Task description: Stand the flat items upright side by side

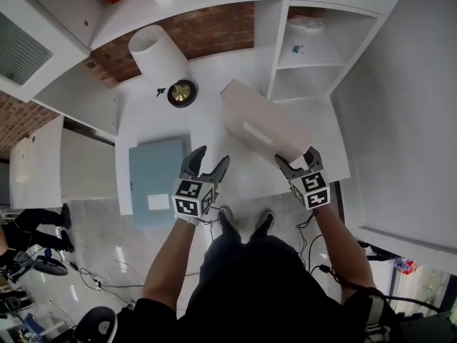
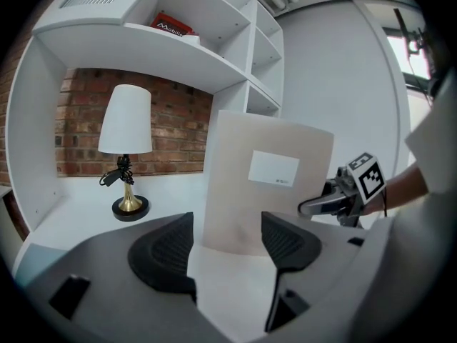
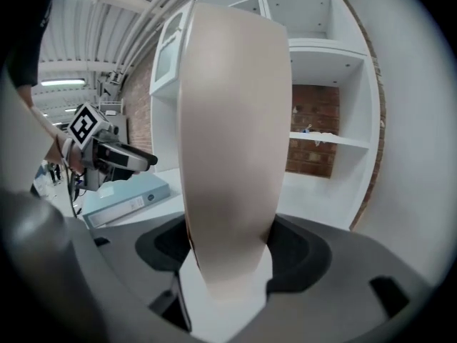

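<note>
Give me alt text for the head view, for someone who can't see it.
Seen from above, the right tongs grip a beige binder, held upright on a white desk. The left tongs hang open and empty near a light blue binder lying flat; a white-shaded lamp stands behind.

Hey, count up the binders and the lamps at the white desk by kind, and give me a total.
Binders: 2, the beige binder held upright in the right gripper and the blue binder lying flat.
Lamps: 1, the table lamp.
Total: 3.
</note>
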### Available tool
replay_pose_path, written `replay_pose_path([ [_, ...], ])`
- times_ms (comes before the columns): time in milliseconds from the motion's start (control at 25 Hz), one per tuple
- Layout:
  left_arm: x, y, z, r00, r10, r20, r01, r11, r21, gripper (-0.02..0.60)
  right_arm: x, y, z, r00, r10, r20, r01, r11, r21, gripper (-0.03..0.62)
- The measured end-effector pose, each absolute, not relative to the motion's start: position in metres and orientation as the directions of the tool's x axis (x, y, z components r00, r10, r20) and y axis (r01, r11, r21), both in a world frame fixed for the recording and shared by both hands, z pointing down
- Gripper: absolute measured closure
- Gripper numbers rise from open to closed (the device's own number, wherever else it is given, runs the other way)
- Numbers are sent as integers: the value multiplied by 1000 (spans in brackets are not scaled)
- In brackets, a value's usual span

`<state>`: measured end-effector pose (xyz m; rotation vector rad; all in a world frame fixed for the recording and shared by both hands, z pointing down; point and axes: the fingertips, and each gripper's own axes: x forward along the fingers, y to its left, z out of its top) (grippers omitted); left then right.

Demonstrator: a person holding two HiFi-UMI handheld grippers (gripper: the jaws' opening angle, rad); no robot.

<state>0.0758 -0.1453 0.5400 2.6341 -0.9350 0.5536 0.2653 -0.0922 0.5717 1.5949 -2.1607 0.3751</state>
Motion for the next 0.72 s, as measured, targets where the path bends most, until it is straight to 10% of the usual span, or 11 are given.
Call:
replay_pose_path([
  [720,12,-170,514,803,-464,374,-555,-811,186,287,261,-196,577,255,-809,530,-961,-272,47,279],
])
